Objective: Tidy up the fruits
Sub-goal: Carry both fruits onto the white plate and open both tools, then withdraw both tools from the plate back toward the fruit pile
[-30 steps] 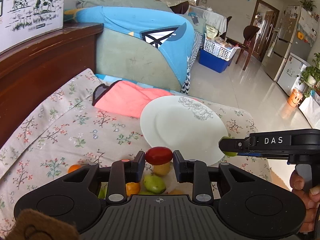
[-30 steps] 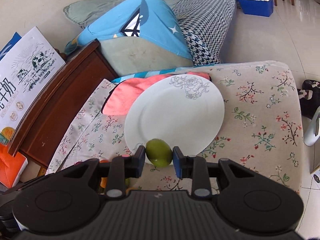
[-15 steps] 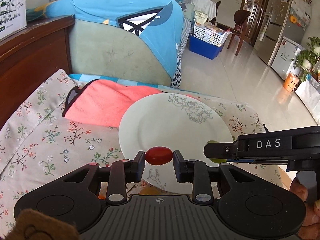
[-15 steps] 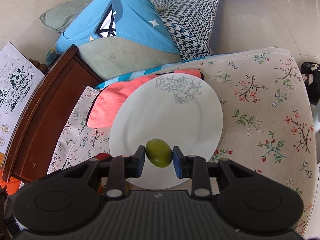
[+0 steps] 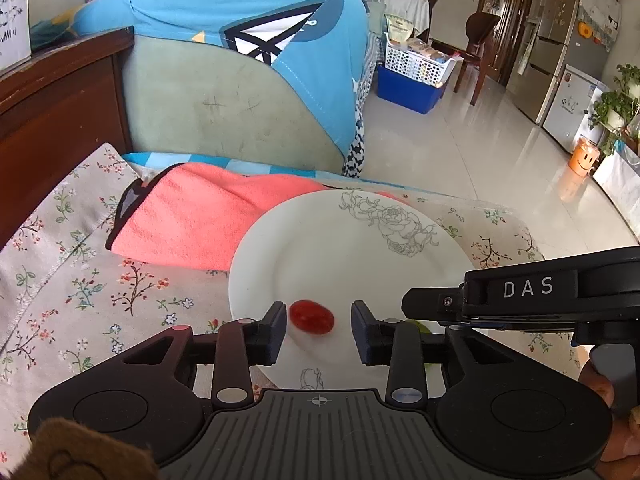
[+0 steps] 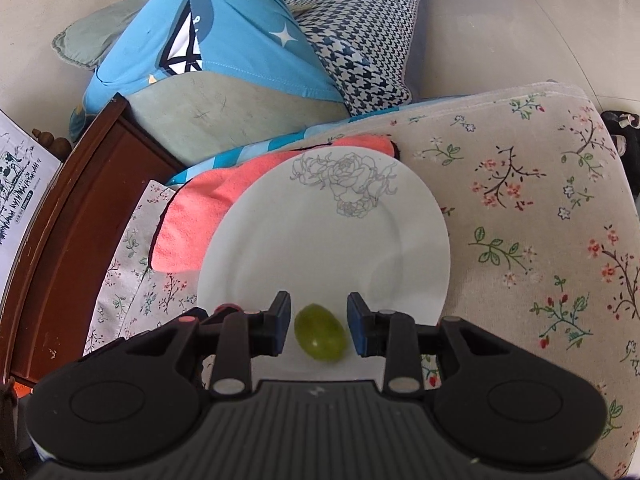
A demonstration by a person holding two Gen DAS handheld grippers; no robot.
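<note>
A white plate with a grey rose drawing lies on the floral cushion. My left gripper hangs over the plate's near edge, its jaws opening. A small red fruit sits between them with gaps on both sides, free of the pads. In the right wrist view the same plate fills the middle. My right gripper also has its jaws opening, and a green oval fruit lies on the plate between the pads, touching neither. The right gripper's black body reaches in at the right of the left wrist view.
A pink towel lies under the plate's far left edge. A dark wooden cabinet borders the cushion on the left. A sofa with a blue cloth stands behind. The floral cushion extends to the right, with floor beyond.
Both grippers moved forward and down over the plate. Both were shut on their fruits, and now the jaws stand apart with the red fruit and the green fruit loose between them.
</note>
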